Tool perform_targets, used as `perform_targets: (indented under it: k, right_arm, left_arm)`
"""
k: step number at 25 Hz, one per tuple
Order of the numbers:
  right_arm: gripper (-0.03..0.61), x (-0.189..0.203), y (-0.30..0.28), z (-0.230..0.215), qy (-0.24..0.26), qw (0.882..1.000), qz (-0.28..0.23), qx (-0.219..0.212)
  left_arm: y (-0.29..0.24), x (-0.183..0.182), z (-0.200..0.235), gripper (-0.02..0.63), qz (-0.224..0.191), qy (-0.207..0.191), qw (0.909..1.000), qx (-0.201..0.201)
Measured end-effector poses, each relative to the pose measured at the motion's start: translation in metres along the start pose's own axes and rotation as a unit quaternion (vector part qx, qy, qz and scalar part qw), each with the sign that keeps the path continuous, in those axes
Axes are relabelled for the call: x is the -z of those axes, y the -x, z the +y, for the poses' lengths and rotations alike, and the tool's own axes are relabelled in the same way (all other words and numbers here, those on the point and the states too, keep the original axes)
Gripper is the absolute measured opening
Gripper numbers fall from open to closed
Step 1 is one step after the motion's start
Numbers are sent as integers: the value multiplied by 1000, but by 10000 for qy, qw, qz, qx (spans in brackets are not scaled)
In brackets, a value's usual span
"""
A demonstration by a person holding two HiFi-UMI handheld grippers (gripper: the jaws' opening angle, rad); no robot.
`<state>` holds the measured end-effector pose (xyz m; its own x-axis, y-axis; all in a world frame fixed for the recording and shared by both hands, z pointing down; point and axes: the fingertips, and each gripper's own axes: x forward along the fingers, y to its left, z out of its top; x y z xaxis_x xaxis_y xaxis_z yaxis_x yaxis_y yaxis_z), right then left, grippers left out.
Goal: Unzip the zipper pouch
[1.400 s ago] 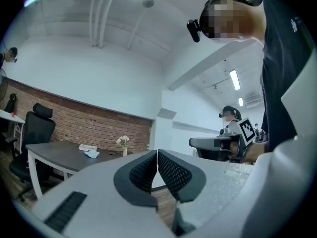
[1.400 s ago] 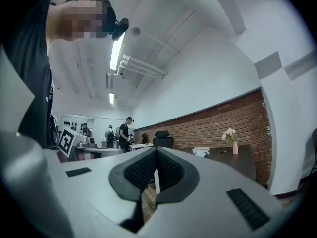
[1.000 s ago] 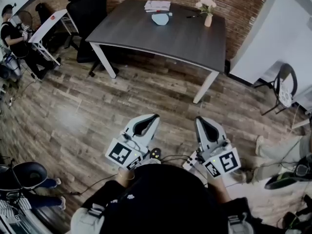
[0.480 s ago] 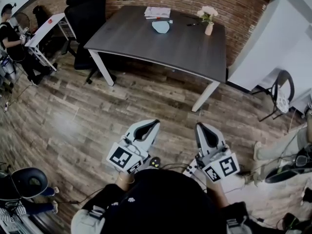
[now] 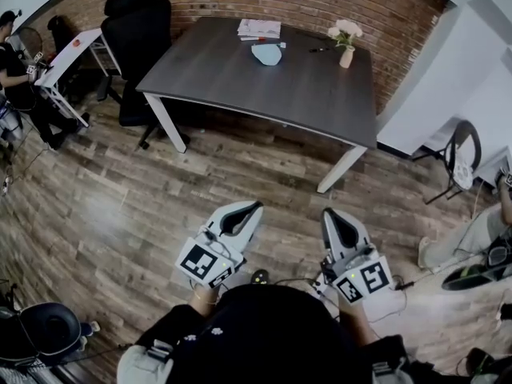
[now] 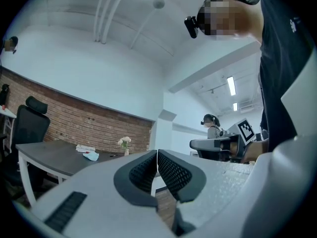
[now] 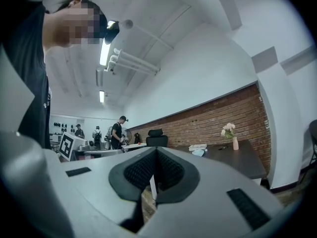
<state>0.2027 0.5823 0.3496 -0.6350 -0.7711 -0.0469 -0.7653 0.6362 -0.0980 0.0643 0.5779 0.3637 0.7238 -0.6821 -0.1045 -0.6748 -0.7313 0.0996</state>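
Note:
The light blue zipper pouch (image 5: 267, 54) lies on the far side of the dark table (image 5: 240, 74), well away from both grippers. It also shows small in the left gripper view as the pouch (image 6: 91, 155) and in the right gripper view as the pouch (image 7: 198, 152). My left gripper (image 5: 249, 209) and right gripper (image 5: 330, 214) are held close to my body above the wooden floor, tips pointing toward the table. Both are shut with nothing between the jaws.
On the table stand a small vase with flowers (image 5: 345, 42), a stack of papers (image 5: 258, 29) and a pen (image 5: 319, 50). A black office chair (image 5: 138, 30) is at the table's left. People sit at the left edge (image 5: 20, 62) and right (image 5: 488, 230). Cables (image 5: 280, 281) lie by my feet.
The view has moved slightly forward toward the table; both grippers keep their pose, held shut in front of me.

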Motion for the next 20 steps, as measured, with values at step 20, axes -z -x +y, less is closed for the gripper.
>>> perform_targets:
  k: [20]
  right_arm:
    - [-2, 22, -95, -26, -241, 9975, 75, -664]
  left_arm:
    - [15, 13, 82, 6, -5, 11, 9940, -1096]
